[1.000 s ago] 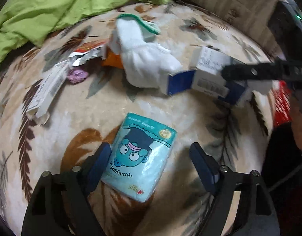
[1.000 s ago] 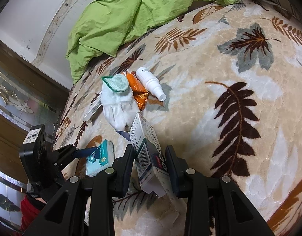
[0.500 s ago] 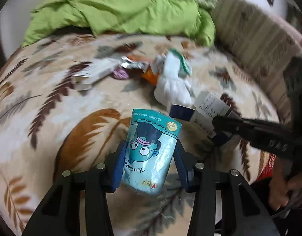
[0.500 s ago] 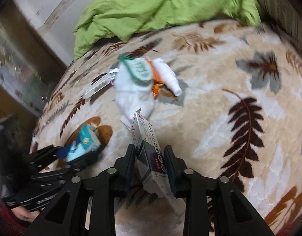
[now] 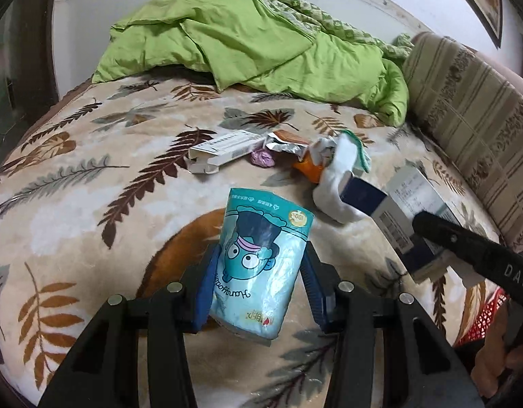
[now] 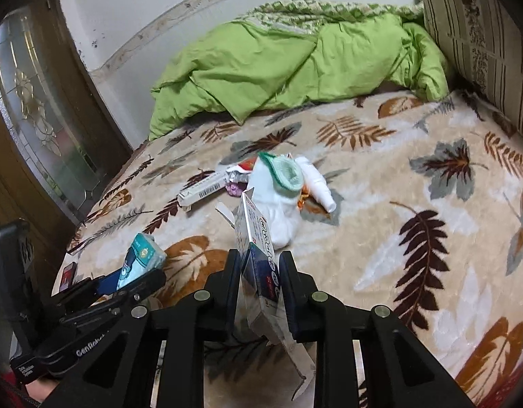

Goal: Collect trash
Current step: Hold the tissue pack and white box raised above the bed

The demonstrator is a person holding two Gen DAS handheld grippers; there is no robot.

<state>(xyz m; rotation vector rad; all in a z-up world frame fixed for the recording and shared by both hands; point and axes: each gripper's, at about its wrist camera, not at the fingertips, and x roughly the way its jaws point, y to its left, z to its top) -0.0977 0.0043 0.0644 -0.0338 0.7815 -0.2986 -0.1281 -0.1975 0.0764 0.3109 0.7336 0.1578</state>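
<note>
My left gripper (image 5: 259,285) is shut on a teal tissue pack (image 5: 261,258) with a cartoon face and holds it above the leaf-patterned blanket (image 5: 91,204). My right gripper (image 6: 259,289) is shut on a blue-and-white carton (image 6: 258,255), also lifted; the carton also shows in the left wrist view (image 5: 397,217). In the right wrist view the tissue pack (image 6: 140,258) sits in the left gripper at lower left. More litter lies mid-bed: a long white box (image 5: 224,149), a purple wrapper (image 5: 261,158), foil and orange wrappers (image 5: 309,166), a white sock (image 6: 278,204), a white bottle (image 6: 317,183).
A crumpled green quilt (image 5: 261,47) lies at the head of the bed. A striped cushion (image 5: 472,112) lines the right side. A wooden door with patterned glass (image 6: 33,129) stands left of the bed. Something red (image 5: 489,312) shows at the bed's lower right edge.
My left gripper closed on the tissue pack and lifted it off the blanket. My right gripper raised the carton. Both cameras tilted up toward the head of the bed.
</note>
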